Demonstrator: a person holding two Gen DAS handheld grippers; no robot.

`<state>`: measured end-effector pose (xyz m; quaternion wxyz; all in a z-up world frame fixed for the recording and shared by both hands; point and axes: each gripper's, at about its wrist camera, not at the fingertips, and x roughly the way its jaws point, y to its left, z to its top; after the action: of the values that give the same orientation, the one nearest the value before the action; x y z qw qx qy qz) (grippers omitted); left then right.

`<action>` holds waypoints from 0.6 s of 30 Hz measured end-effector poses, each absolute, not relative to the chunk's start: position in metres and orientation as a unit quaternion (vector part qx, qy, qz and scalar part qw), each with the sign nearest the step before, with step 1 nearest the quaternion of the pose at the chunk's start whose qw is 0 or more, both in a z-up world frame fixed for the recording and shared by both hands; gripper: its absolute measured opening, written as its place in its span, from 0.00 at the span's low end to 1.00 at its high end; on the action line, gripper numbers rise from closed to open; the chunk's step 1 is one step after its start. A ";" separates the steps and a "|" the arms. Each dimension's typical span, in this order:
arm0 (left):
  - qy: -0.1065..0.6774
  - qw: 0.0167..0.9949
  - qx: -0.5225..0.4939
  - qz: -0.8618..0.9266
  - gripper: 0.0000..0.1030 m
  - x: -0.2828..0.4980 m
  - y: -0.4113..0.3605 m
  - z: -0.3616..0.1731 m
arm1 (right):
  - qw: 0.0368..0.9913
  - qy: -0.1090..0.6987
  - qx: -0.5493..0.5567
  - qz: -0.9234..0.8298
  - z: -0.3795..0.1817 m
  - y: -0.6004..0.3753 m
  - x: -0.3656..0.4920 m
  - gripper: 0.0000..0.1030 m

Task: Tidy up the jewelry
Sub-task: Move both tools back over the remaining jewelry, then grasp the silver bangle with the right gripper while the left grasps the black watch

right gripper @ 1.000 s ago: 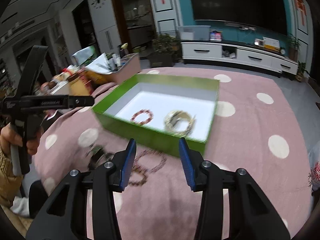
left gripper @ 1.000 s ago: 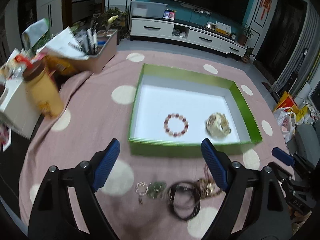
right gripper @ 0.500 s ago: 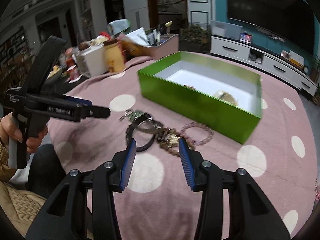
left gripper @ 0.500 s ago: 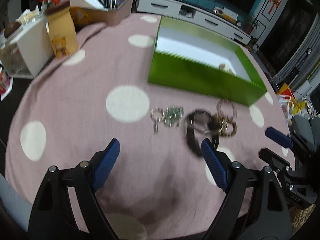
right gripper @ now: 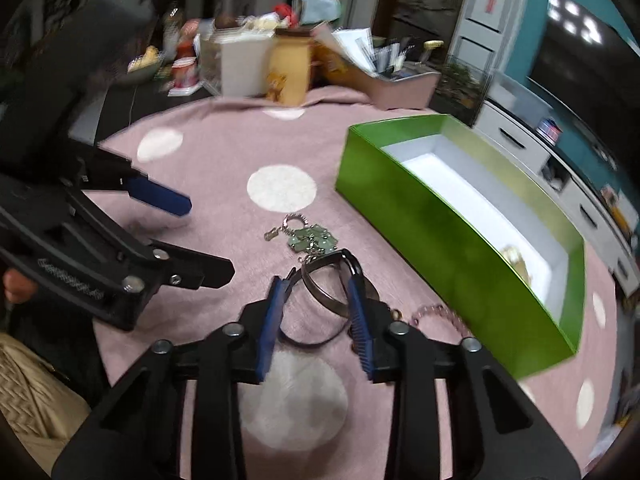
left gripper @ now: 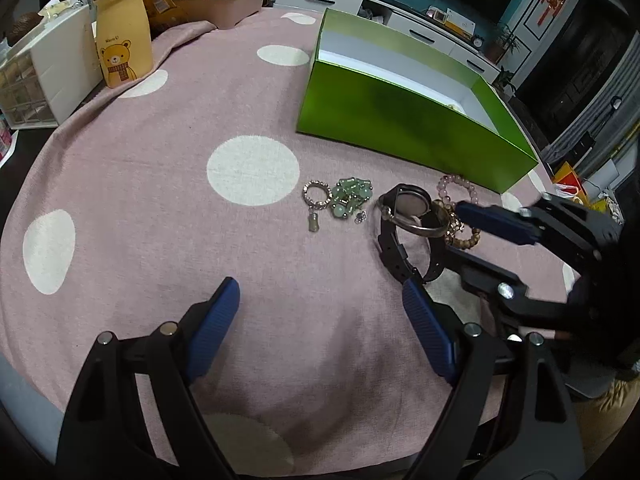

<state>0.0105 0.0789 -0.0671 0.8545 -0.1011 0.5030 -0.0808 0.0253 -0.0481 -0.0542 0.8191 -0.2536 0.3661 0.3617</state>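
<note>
Closing right gripper (right gripper: pixel 316 312), jaws narrowing around black watch (left gripper: pixel 404 236) on pink cloth (left gripper: pixel 160 200) near green box (left gripper: pixel 400 120), not yet clamped: best squeezing band squarely, avoiding bangle; left gripper (left gripper: pixel 320 320) wide, empty.

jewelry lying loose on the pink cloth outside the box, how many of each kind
bead bracelets: 3 (pink, green, brown)
ring with a charm: 1
black watch: 1
metal bangle: 1
total: 6
</note>
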 end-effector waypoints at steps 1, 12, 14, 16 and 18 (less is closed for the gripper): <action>0.504 0.854 -0.101 -0.083 0.82 0.011 0.078 -0.068 | 0.811 0.368 -0.273 0.364 -0.058 -0.044 0.026 0.26; 0.508 0.848 -0.096 -0.117 0.82 0.022 0.058 -0.072 | 0.817 0.380 -0.198 0.385 -0.048 -0.060 0.052 0.05; 0.508 0.848 -0.094 -0.120 0.82 0.026 0.054 -0.073 | 0.826 0.393 -0.126 0.384 -0.047 -0.076 0.063 0.05; 0.508 0.848 -0.091 -0.122 0.82 0.031 0.048 -0.074 | 0.834 0.395 -0.053 0.382 -0.045 -0.094 0.070 0.05; 0.510 0.847 -0.091 -0.122 0.82 0.036 0.044 -0.076 | 0.843 0.390 -0.019 0.370 -0.044 -0.104 0.073 0.05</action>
<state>0.0358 0.0444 -0.0764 0.8467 -0.0909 0.5097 -0.1223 0.0732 -0.1041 -0.0438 0.8428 -0.0194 0.3899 0.3705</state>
